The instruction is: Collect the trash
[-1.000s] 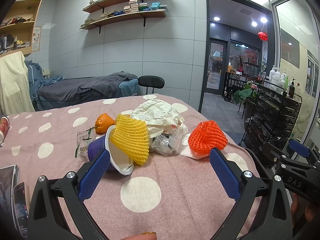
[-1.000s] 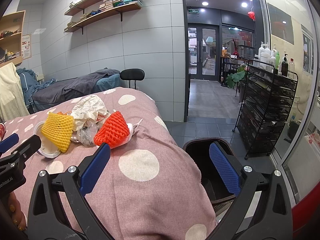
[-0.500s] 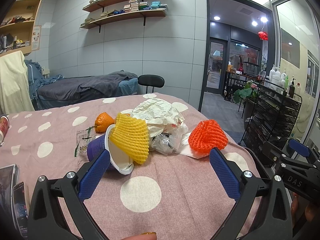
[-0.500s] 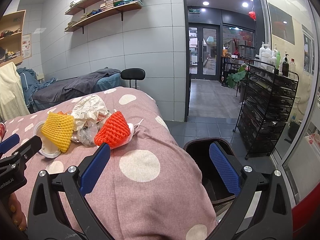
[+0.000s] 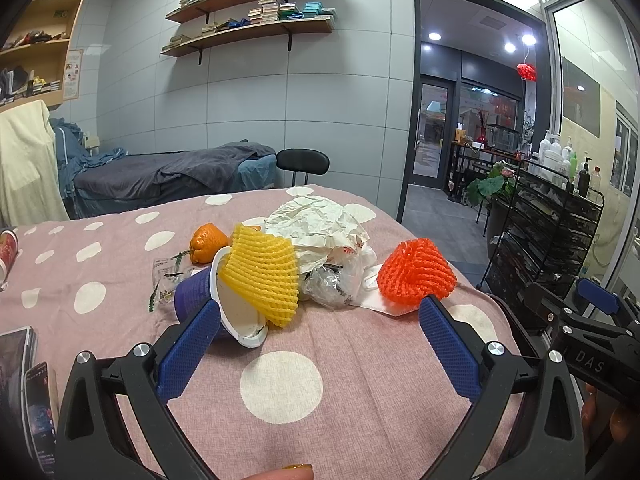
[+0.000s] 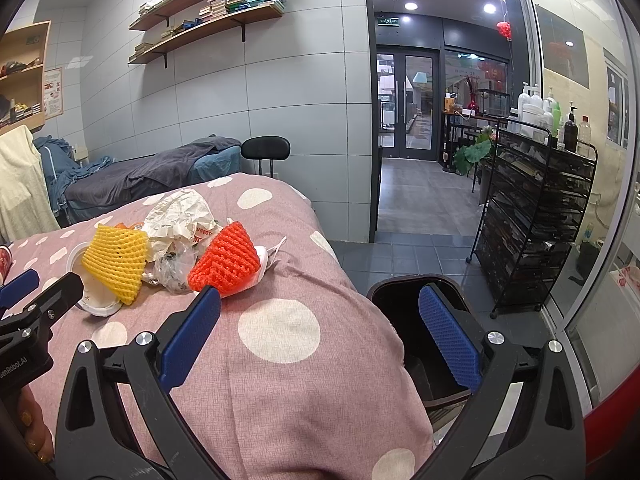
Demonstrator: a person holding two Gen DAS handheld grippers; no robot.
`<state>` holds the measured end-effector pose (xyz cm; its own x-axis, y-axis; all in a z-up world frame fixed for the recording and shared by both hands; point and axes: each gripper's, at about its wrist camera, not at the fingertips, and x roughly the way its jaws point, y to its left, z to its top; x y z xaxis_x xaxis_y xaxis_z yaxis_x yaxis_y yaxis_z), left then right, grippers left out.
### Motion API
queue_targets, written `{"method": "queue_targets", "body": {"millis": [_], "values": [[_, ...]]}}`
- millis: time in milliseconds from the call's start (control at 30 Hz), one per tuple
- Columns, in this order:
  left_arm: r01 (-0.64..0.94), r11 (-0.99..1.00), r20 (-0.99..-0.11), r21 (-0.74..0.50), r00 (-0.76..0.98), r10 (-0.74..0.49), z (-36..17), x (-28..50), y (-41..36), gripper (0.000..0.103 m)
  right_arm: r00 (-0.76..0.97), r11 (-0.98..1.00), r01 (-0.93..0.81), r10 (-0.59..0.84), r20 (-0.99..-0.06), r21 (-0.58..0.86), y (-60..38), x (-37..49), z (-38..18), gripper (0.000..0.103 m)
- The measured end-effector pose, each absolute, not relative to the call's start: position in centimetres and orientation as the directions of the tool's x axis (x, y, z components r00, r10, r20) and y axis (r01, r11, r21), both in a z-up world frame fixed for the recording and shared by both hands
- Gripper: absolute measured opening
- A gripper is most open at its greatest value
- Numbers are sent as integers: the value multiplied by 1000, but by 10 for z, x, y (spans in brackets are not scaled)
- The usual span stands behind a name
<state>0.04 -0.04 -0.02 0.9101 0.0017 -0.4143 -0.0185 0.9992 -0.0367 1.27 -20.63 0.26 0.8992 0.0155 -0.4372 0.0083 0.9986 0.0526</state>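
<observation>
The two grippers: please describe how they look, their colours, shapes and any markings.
Both look alike. The left gripper has a black frame forking into two arms, with silver screws at the joints and blue pads with a fine grid texture on the jaws. The right gripper is the same. White letters "DAS" show on the right one's body, and "enRobot.AI" on the left one's.

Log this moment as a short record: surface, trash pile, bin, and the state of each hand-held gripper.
surface: table under a pink polka-dot cloth
trash pile: yellow foam net on a purple cup, crumpled paper, clear plastic wrap, orange foam net
bin: black bin on the floor by the table's end
left hand-held gripper: open, empty
right hand-held gripper: open, empty
</observation>
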Motion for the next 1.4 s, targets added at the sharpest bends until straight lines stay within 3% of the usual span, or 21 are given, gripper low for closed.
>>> {"method": "queue_targets", "body": {"millis": [1167, 1400], "values": [[-18, 999, -421, -41, 907, -1, -1, 0, 0, 97, 892, 998, 5, 22, -452, 58, -201, 18, -6, 98], [-12, 997, -473, -72, 881, -23, -22, 6, 15, 97, 865, 997, -17, 49, -499, 70, -199, 29, -12, 98]]}}
